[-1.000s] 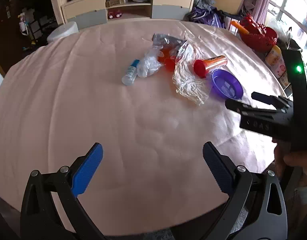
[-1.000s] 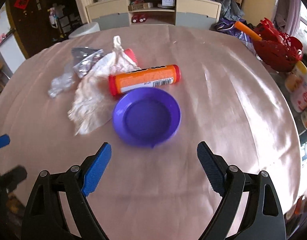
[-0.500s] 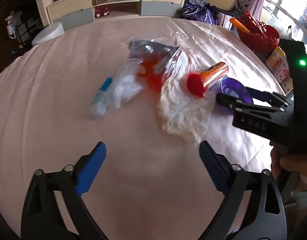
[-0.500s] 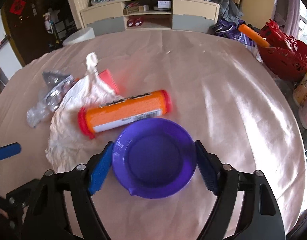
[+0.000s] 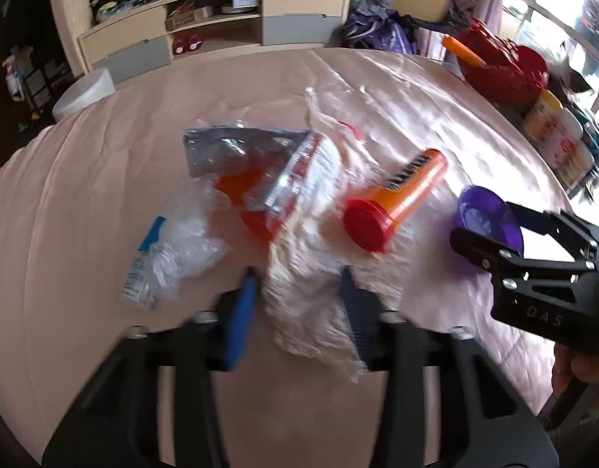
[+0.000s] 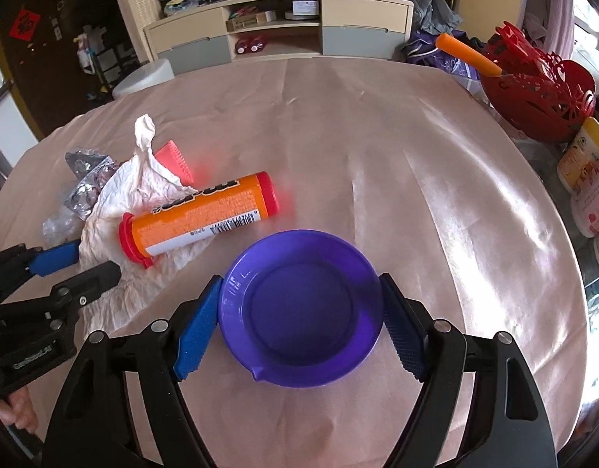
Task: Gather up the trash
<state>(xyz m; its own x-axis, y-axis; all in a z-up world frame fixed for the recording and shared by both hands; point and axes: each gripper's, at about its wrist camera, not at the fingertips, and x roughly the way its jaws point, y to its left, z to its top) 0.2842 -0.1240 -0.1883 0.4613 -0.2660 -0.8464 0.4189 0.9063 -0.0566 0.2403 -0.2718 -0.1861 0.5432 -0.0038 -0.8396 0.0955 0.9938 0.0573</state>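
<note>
Presently observed, left tongs (image 5: 297, 284): jaws closing, crumpled white wrapper (image 5: 311, 284) between the two blue pads; contact with pads not confirmed owing to blur. Right tongs (image 6: 299, 308): jaws wide, one pad on each side of purple dish (image 6: 299, 308), close against its rim; firm grip not confirmed.

Counted on pink-covered bench (image 6: 397, 156), outward from tongs:
- one purple dish, upright, at near edge between right pads;
- one crumpled white wrapper, spread flat, partly under the tube;
- one orange tube (image 6: 203, 214) with red caps, lying on its side just beside the dish;
- one clear crumpled plastic bag (image 5: 186, 245), left of the wrapper;
- one small bottle with blue cap (image 5: 141, 269), touching the bag;
- one silver foil packet (image 5: 229, 148), behind the wrapper;
- one pink ridged item (image 6: 174, 160), partly hidden by the wrapper.

Noted off the far right edge: one red basket (image 6: 541, 89). Beyond the bench: one shelf unit (image 6: 279, 27).
</note>
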